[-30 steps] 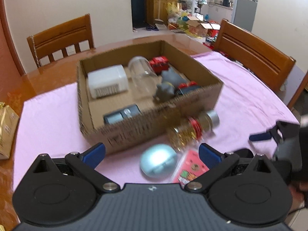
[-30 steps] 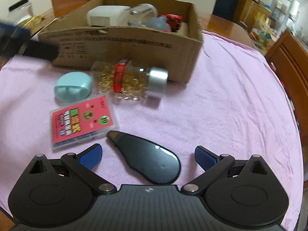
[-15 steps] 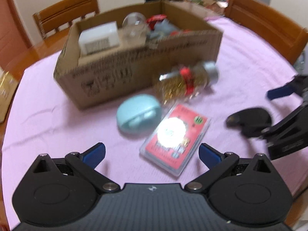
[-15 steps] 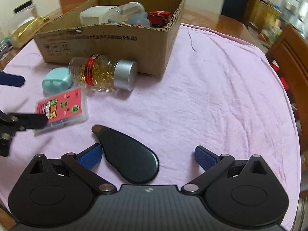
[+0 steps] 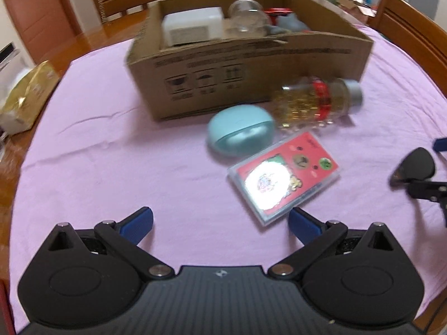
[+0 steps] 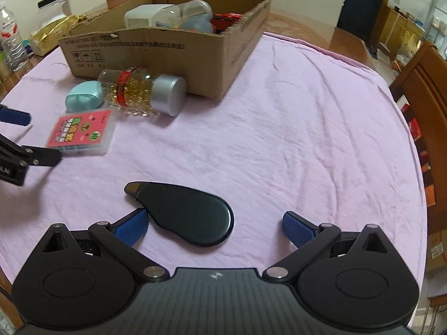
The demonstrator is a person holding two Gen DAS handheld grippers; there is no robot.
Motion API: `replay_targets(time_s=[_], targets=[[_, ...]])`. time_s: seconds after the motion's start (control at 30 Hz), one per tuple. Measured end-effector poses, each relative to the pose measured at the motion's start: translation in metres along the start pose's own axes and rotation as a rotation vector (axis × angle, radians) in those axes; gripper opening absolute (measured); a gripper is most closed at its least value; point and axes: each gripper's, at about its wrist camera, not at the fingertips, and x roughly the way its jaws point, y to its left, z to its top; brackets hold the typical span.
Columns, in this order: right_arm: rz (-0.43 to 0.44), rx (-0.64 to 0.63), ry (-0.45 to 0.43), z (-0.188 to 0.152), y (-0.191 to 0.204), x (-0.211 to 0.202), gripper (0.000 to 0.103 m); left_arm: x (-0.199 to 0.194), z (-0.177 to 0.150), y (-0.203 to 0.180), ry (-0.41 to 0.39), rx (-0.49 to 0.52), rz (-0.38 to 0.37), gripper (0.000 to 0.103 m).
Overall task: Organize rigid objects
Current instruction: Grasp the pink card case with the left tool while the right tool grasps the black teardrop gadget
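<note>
Both grippers gape wide and empty: left gripper (image 5: 220, 222) above the card case (image 5: 283, 173), right gripper (image 6: 215, 226) astride the black teardrop object (image 6: 190, 217).

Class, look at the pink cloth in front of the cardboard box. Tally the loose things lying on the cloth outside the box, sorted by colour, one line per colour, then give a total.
Teal: 1, the oval case
Gold with a red band: 1, the capsule bottle on its side
Red: 1, the card box
Black: 1, the teardrop-shaped item
Total: 4
</note>
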Motion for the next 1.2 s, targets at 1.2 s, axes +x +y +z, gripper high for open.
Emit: replay_targets(time_s=[1.2], targets=[[-0.032, 0.058, 0.017, -0.007, 0.001, -0.005, 0.103, 0.022, 0.047, -0.033, 0.070, -0.119, -0.065, 0.091]])
